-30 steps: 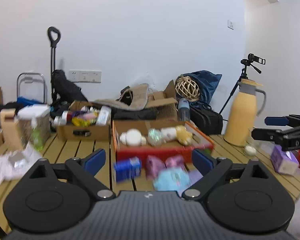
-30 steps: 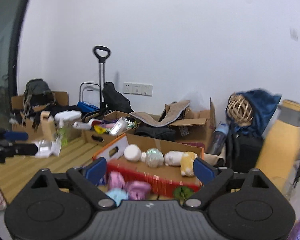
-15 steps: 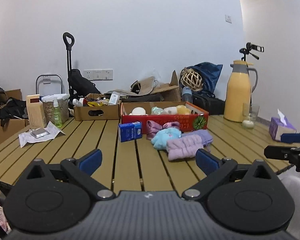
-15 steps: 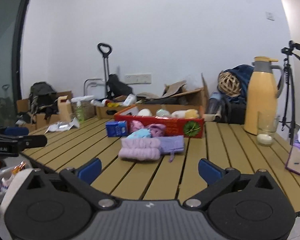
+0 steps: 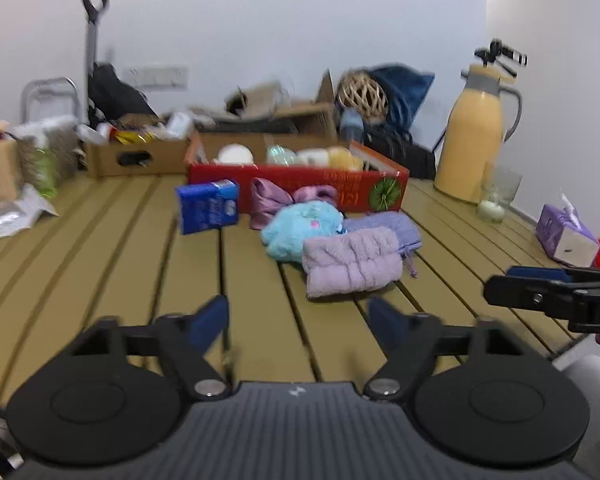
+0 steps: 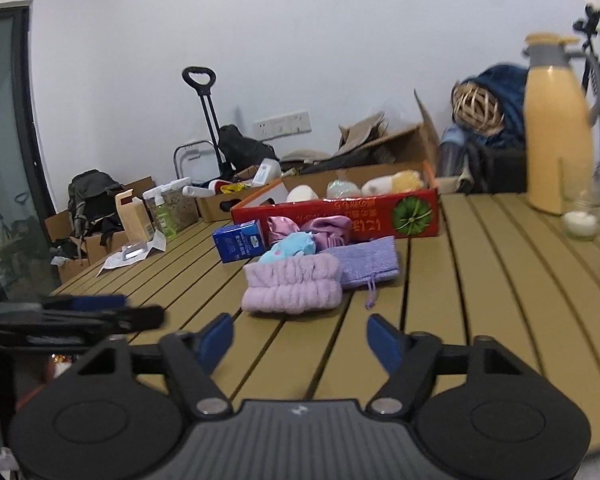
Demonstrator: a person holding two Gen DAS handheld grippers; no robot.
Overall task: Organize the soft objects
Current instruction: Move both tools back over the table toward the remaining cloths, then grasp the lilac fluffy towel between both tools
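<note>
A lilac fluffy towel roll (image 5: 352,262) (image 6: 292,286) lies on the slatted wooden table, with a purple knit pouch (image 5: 384,226) (image 6: 366,262), a light blue plush (image 5: 302,226) (image 6: 290,246) and a pink satin piece (image 5: 272,200) (image 6: 326,228) behind it. A red cardboard box (image 5: 300,178) (image 6: 340,216) behind them holds several soft toys. My left gripper (image 5: 298,320) hovers over the near table, its jaws closing with nothing between them. My right gripper (image 6: 300,334) does the same, just short of the towel roll.
A blue carton (image 5: 208,206) (image 6: 239,242) stands left of the soft pile. A yellow thermos jug (image 5: 472,140) (image 6: 558,128), a glass candle (image 5: 496,196) (image 6: 580,216) and a purple tissue box (image 5: 564,234) sit to the right. Cardboard boxes, bottles and papers crowd the far left.
Both grippers have come down toward the table and nearer the soft pile, which now looks larger. Both pairs of jaws stand narrower than half a second ago.
</note>
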